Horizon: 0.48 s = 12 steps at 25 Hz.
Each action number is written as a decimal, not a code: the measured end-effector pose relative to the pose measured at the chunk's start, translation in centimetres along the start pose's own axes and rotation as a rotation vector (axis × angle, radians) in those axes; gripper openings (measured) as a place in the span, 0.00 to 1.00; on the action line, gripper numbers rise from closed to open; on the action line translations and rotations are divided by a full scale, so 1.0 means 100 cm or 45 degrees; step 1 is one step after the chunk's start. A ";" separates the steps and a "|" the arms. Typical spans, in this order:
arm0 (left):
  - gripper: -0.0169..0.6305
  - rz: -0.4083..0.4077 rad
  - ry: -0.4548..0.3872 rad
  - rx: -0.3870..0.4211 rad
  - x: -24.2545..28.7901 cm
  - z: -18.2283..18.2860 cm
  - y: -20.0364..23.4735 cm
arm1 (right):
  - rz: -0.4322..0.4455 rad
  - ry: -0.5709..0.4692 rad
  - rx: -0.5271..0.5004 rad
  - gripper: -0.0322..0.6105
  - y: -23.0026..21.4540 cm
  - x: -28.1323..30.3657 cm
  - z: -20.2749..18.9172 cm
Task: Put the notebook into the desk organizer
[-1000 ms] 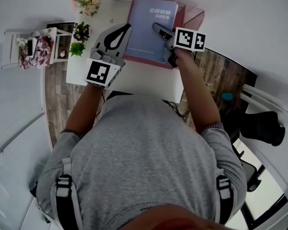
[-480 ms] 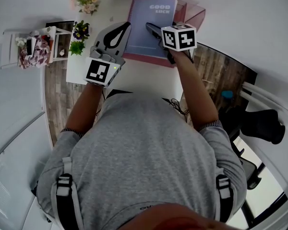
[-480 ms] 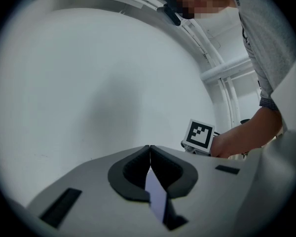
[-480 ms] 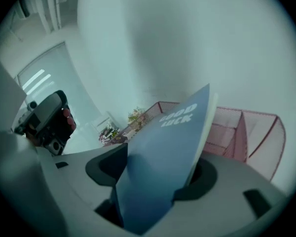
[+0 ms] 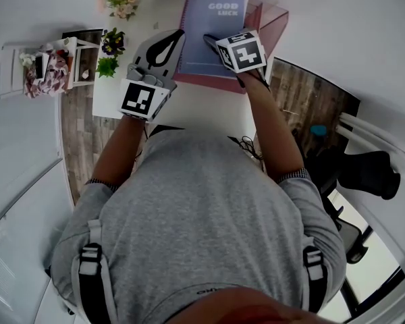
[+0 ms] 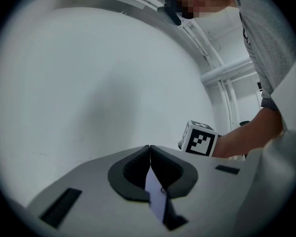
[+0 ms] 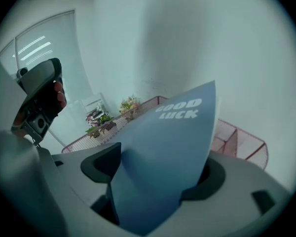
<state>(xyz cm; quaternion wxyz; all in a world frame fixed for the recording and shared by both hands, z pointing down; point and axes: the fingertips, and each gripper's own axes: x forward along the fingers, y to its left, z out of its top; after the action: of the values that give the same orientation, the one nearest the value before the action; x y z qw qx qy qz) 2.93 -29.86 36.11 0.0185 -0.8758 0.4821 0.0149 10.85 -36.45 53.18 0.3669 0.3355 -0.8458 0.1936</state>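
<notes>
The notebook [image 5: 212, 25] is a thin, flat rectangle with a smooth lavender-blue cover that bears "GOOD LUCK" in pale print. It stands tilted over the desk organizer [image 5: 275, 20], a pink wire-mesh tray with low walls and a smaller compartment at its right. Pink rim shows along the notebook's far, right and near edges. Whether its lower edge rests on the organizer's floor I cannot tell.

The organizer sits at the far edge of the white tabletop [image 5: 202, 106], close to a plain pale wall. Bare tabletop lies on the near side of it. Small potted flowers [image 5: 113, 46] stand well off to the left.

The left gripper [image 5: 178, 36] meets the notebook's left edge. Its grey jaws are closed, with a thin sliver of lavender cover pinched between their dark pads.

The right gripper [image 5: 214, 44] comes in from the notebook's right side. Its jaws have just been opening and stand wide, with the cover rising between them. A clear gap shows beside the left pad, so they do not clamp the notebook.
</notes>
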 end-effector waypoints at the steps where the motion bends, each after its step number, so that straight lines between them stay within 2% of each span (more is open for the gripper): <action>1: 0.06 -0.004 -0.010 -0.001 0.000 0.001 0.000 | -0.019 0.006 -0.008 0.64 -0.001 -0.001 0.000; 12: 0.06 -0.063 0.001 -0.014 -0.001 -0.003 0.002 | -0.138 0.186 -0.078 0.67 -0.004 0.002 -0.017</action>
<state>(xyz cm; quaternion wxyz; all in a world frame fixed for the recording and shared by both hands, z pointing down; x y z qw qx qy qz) 2.67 -29.88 36.45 0.0139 -0.8875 0.4604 0.0166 11.92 -35.85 54.47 0.4476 0.3543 -0.8029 0.1716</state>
